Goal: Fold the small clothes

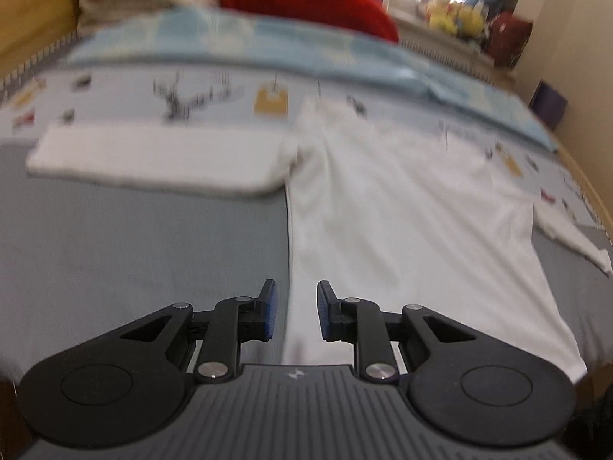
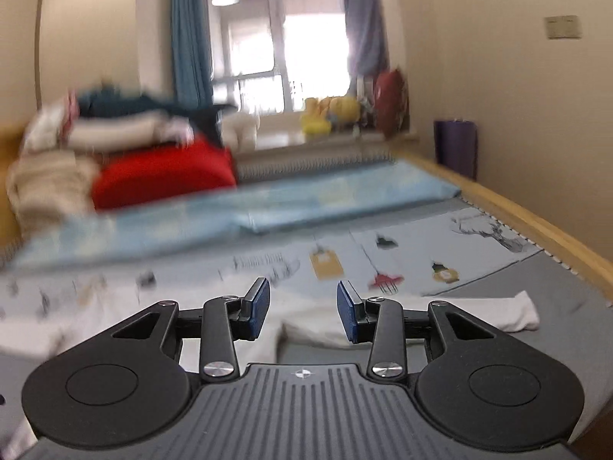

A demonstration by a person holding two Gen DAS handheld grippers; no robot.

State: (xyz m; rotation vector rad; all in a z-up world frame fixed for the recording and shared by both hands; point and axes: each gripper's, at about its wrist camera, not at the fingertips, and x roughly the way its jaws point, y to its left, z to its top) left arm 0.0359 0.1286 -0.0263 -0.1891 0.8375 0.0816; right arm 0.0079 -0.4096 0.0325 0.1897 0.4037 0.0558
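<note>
1. Shirt [image 1: 383,230], white, spread flat mid-bed [image 1: 134,268]; no readable label.
2. Left gripper [image 1: 293,310]: jaws slightly apart, empty.
3. Right gripper [image 2: 302,312]: jaws wider, empty.

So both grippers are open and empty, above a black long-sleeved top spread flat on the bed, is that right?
Not quite: the top is white, not black, as the left wrist view shows. The rest holds: left gripper and right gripper are open and empty above it on the bed.

We can read no text, brand or number anywhere; the printed bedsheet [image 2: 440,245] shows only small drawings, too blurred for us to make out lettering.
</note>
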